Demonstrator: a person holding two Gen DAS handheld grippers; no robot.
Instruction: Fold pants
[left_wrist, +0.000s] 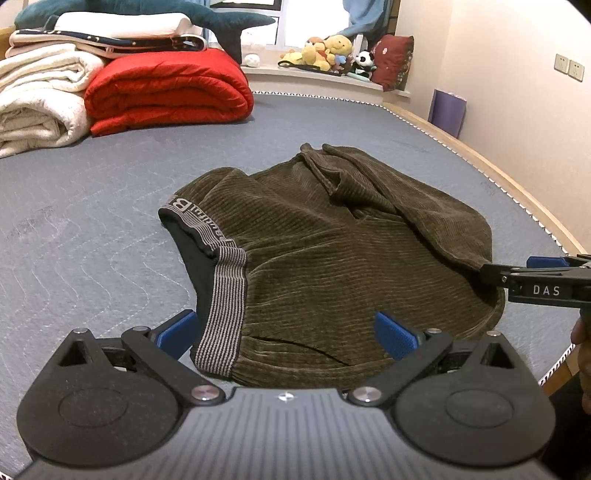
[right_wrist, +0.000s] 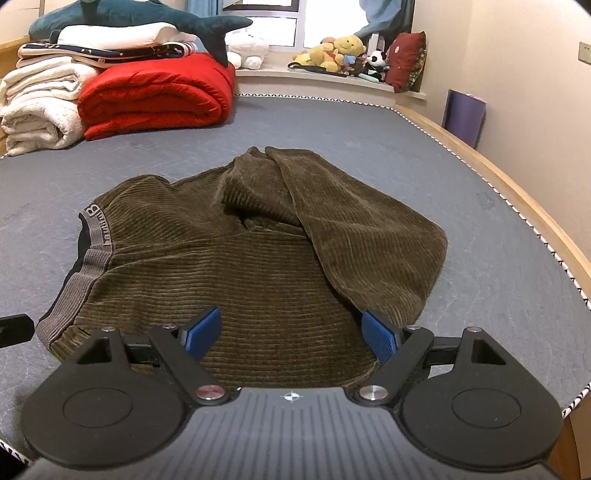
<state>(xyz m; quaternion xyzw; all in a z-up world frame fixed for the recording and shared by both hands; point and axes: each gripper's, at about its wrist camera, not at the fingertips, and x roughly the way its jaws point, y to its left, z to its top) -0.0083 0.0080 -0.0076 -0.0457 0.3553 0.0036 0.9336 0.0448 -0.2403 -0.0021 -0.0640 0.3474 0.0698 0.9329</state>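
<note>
Right claw (right_wrist: 291, 332) spread wide, blue pads (right_wrist: 380, 334) apart, nothing pinched between them; it hangs low over the near edge of the pants (right_wrist: 258, 258), right pad close to the edge of the folded-over leg. Left claw (left_wrist: 288, 332) likewise wide apart, gripping nothing, poised over the near waistband corner; striped waistband (left_wrist: 223, 295) runs down between its pads. From the left view, right claw also seen at the far right, side-on, at the pants' right edge. Pants: olive-brown corduroy, lying on the grey quilted mattress (right_wrist: 498, 258), already doubled up into a squat bundle. Waist end to the left, grey elastic band with lettering, dark lining showing at the opening. One leg flap folded back across the top right, creased, its edge running diagonally toward the right claw. Further out: wooden bed frame (right_wrist: 517, 192) along the right side. Far left corner of the mattress, a folded red quilt (right_wrist: 155, 96) beside a stack of white blankets (right_wrist: 40, 107), plush shark (right_wrist: 147, 16) on top. Window sill beyond holds soft toys (right_wrist: 340, 51) and a red cushion (right_wrist: 406, 59).
</note>
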